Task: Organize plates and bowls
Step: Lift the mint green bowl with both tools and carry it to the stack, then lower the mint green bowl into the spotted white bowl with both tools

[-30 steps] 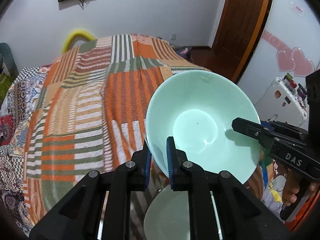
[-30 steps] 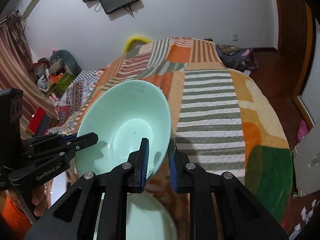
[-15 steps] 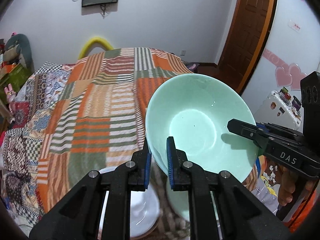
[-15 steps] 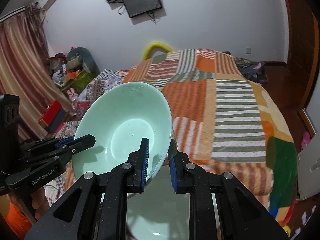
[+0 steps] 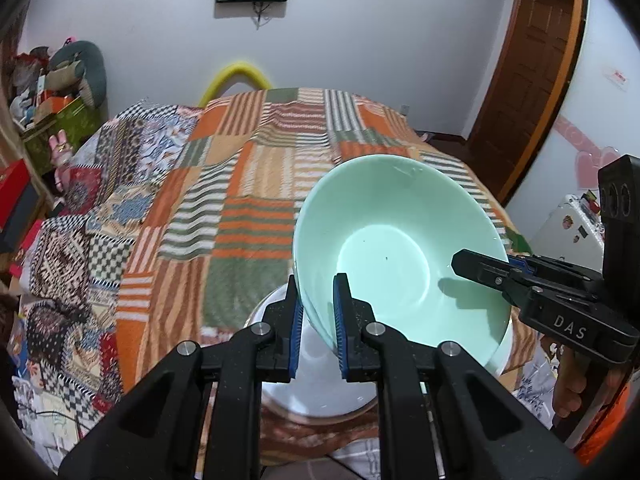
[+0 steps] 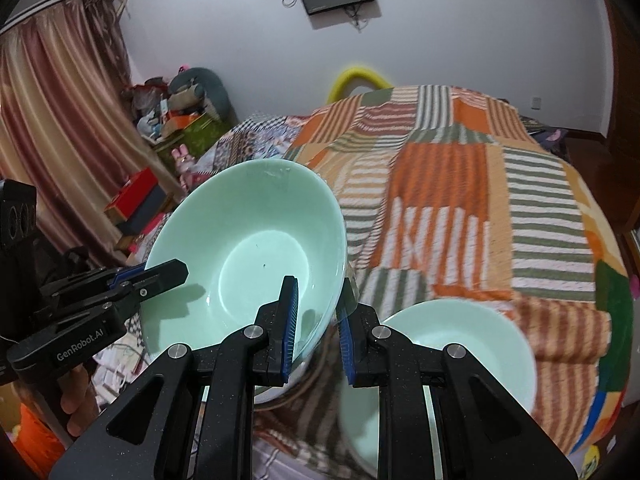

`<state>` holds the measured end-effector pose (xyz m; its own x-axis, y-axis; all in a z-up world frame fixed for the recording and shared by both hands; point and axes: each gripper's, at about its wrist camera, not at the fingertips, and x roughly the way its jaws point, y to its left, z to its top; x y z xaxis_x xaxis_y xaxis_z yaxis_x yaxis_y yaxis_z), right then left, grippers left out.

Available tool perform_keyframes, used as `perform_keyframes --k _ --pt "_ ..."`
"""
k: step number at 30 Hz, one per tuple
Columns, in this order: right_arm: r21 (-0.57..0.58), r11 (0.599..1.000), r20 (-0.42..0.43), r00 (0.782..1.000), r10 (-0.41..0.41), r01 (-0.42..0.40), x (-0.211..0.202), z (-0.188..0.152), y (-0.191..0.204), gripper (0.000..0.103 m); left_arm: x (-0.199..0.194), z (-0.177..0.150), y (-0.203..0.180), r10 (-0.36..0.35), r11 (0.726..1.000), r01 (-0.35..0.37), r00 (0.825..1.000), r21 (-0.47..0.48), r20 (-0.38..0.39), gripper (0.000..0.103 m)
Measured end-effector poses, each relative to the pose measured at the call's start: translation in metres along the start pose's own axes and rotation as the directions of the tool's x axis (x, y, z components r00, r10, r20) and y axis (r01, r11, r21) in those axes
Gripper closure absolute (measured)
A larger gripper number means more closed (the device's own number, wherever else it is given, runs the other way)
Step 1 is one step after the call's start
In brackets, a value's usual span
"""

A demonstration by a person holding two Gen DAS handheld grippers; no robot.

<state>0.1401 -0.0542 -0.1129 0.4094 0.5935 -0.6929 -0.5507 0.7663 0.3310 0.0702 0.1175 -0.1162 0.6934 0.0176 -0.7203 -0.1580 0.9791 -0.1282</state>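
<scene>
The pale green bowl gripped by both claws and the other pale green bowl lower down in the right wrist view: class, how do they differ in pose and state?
The held pale green bowl is tilted; the second pale green bowl sits lower and looks roughly level. The held bowl is clamped at opposite rims by the left claw and the right claw; neither claw grips the second bowl. The held bowl looks sharp, the second blurred. Both share the colour and look empty.

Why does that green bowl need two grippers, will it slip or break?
The bowl looks glazed and shiny, so it is probably slippery; each gripper pinches only its thin rim. It looks like ceramic, so likely stiff, fairly heavy, and breakable if dropped. The left gripper and right gripper on opposite sides probably keep it from tipping.
</scene>
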Motion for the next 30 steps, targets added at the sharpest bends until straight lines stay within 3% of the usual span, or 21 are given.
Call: perform_keyframes --k 17,30 --pt "0.013 1.000 -0.148 0.989 0.025 -0.024 0.047 -0.035 0.021 0.086 0.040 -0.045 0.036 0.044 0.998 -0.050 0.989 -0.038 -0.140 0.089" --pt "-0.009 1.000 -0.199 0.980 -0.001 -0.001 0.063 -0.048 0.027 0.086 0.065 -0.064 0.047 0.049 0.997 -0.062 0.974 -0.052 -0.222 0.089"
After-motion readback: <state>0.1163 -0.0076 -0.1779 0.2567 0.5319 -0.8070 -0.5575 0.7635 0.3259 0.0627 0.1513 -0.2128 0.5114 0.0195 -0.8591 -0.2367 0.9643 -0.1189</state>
